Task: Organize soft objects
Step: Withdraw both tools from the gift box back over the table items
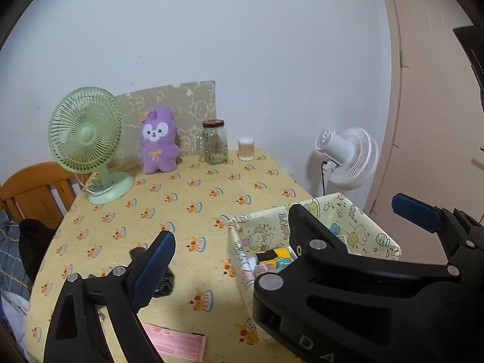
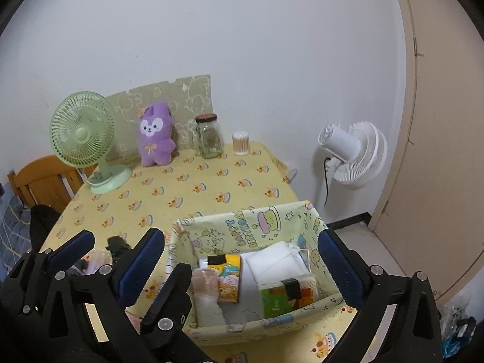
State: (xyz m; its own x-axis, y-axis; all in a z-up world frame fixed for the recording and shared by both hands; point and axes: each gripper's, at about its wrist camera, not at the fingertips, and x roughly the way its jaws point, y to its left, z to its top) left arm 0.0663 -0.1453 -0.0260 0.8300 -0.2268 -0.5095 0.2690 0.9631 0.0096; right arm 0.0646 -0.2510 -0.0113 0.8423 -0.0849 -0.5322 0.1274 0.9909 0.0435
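On the yellow-clothed desk (image 2: 193,193), the fabric storage box (image 2: 242,227) of soft items sits between the wide-open, empty right gripper (image 2: 251,260); the left gripper (image 2: 112,251) beside it gapes empty.

Printed fabric bin (image 2: 242,224) on table, soft packs (image 2: 233,278) inside.
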